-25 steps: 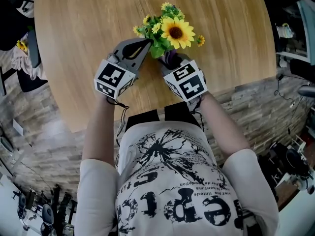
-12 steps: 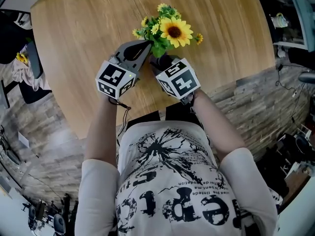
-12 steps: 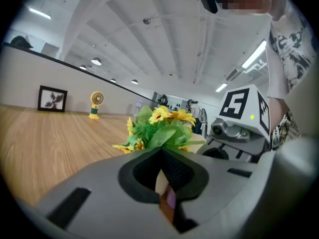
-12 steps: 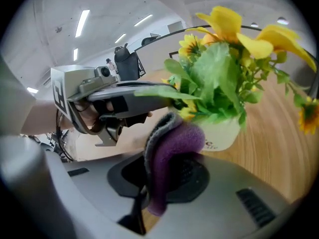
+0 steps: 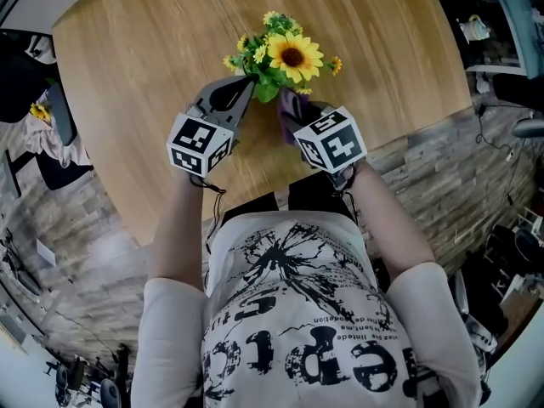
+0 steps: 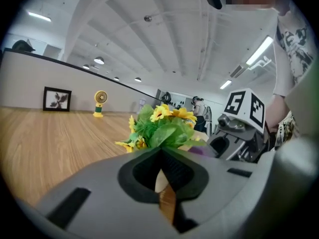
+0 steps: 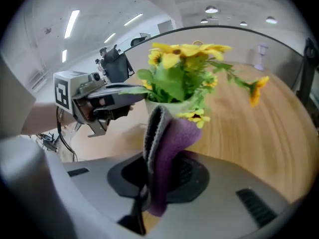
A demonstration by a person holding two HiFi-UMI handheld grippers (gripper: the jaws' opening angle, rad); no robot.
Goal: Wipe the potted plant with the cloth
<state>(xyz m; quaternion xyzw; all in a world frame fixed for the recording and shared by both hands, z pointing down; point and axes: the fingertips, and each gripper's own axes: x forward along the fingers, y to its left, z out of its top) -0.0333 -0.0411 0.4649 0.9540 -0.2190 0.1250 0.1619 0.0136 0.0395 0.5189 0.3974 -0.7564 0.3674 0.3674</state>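
A potted plant with a big sunflower, small yellow blooms and green leaves stands on the round wooden table. Its pale pot shows in the right gripper view. My left gripper is shut, its tips against the leaves on the plant's left side; I cannot tell whether a leaf is pinched. My right gripper is shut on a purple cloth. The cloth stands up from the jaws, close to the pot at the plant's near right side.
The table's near edge runs just in front of my body, with stone-patterned floor below. Bare wood lies to the left of and behind the plant. A small yellow fan and a framed picture stand far off.
My right gripper, with the cloth in it, first slid left under the plant and has now swung back to the right of it. The left gripper has stayed at the leaves.
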